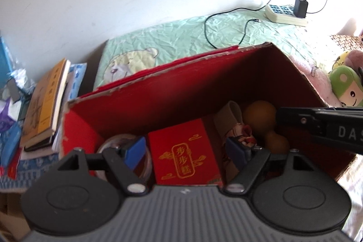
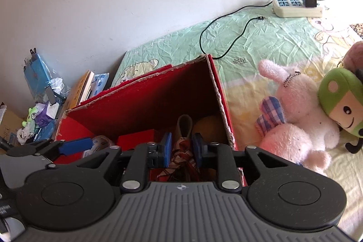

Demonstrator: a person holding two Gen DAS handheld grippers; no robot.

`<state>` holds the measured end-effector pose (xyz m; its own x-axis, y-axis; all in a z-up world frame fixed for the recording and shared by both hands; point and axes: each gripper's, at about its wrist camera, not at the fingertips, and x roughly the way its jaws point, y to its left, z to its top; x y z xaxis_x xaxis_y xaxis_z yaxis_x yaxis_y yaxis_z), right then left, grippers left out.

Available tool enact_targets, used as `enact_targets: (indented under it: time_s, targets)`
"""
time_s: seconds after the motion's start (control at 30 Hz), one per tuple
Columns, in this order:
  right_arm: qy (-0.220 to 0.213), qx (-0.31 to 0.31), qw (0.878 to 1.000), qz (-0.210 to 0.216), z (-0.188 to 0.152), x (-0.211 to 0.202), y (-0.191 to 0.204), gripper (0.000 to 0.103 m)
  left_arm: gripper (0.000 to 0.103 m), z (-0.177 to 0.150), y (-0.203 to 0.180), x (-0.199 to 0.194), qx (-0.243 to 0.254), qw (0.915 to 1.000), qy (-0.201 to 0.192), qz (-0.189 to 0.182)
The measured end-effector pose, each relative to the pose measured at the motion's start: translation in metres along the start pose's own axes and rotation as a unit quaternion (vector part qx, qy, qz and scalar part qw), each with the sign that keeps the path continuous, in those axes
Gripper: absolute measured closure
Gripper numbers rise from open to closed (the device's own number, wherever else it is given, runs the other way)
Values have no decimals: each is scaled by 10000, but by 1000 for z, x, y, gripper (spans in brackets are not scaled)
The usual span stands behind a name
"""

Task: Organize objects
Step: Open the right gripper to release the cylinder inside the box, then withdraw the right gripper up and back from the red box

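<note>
Two grippers hang over an open red cardboard box (image 2: 145,103) on the bed (image 2: 267,37): the left gripper (image 1: 188,151) has its jaws spread wide above a red gift box (image 1: 183,154) inside. The right gripper (image 2: 181,147) has jaws set narrow around a patterned cloth (image 2: 181,157), contact unclear. Near the bed's right edge lie a pink plush rabbit (image 2: 299,119) and a green-capped doll (image 2: 344,103).

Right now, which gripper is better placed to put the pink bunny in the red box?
Probably the right gripper: the pink bunny lies on the bed beside its end of the red box. The left gripper hangs open over the other end.
</note>
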<state>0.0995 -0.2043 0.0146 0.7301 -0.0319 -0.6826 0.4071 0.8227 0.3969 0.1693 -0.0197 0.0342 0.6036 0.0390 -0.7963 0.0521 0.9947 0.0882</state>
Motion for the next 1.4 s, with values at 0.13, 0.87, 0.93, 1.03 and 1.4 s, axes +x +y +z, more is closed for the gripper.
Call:
enact_targets:
  time_s: [0.13, 0.87, 0.93, 1.03, 1.4]
  targets:
    - [-64, -75, 9999, 34, -3, -9, 5, 80, 23, -5, 2, -11, -61, 9998, -4, 185]
    - [-582, -301, 9979, -20, -34, -52, 20, 71, 8, -33, 7, -65, -530, 9973, -191, 470]
    - [-592, -297, 9978, -15, -35, -56, 20, 71, 4, -35, 5, -68, -538, 9976, -203, 377]
    - [-614, -253, 9978, -21, -39, -61, 18, 71, 3, -39, 0, -72, -540, 9977, -241, 336]
    - [-712, -158, 9973, -104, -52, -78, 17, 71, 3, -46, -8, -85, -424, 9979, -325, 373]
